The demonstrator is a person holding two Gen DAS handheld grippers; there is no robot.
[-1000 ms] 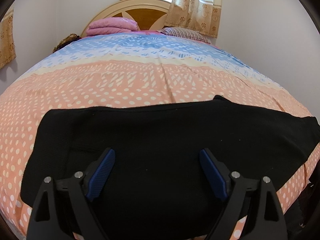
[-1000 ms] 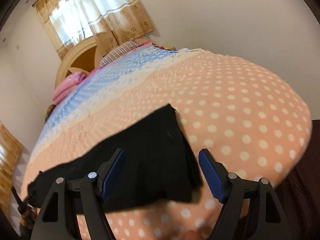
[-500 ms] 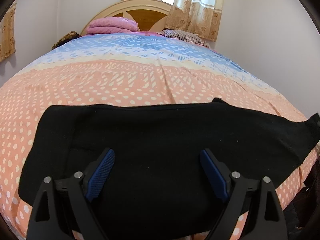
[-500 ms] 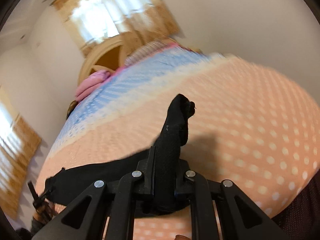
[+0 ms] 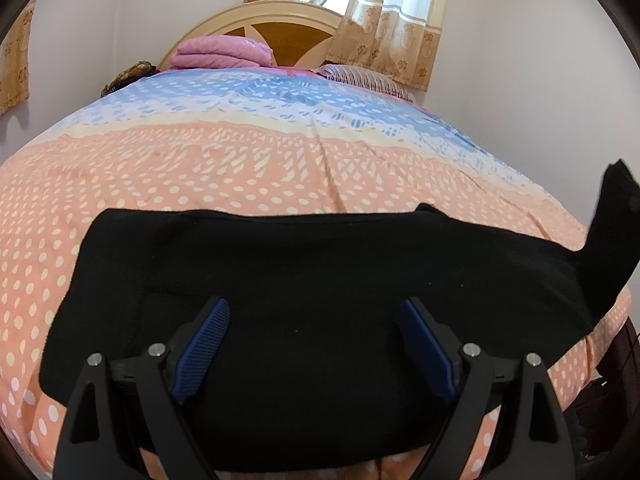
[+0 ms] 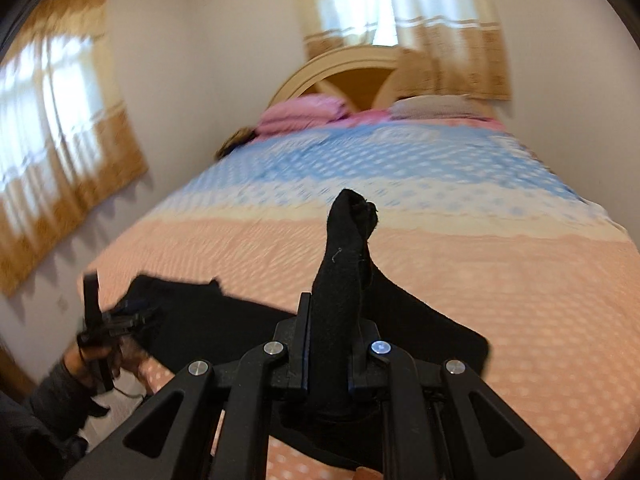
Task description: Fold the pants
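Note:
Black pants [image 5: 320, 280] lie flat across the near part of the bed, folded lengthwise. My left gripper [image 5: 314, 344] is open, its blue pads just above the pants' near middle. My right gripper [image 6: 330, 344] is shut on the pants' right end [image 6: 340, 264] and holds it lifted off the bed; that raised end also shows in the left wrist view [image 5: 612, 240]. The left gripper [image 6: 120, 320] and the hand holding it show at the left of the right wrist view.
The bed has an orange dotted and blue patterned cover [image 5: 280, 152]. Pink folded bedding [image 5: 224, 52] and a striped pillow [image 5: 360, 78] lie by the wooden headboard [image 5: 280, 28]. Curtained windows [image 6: 60, 160] and white walls surround it. The bed's right edge [image 5: 616, 320] drops off.
My right gripper has shut on the pants' right end, lifted it and swung it left over the bed. My left gripper has stayed open over the pants.

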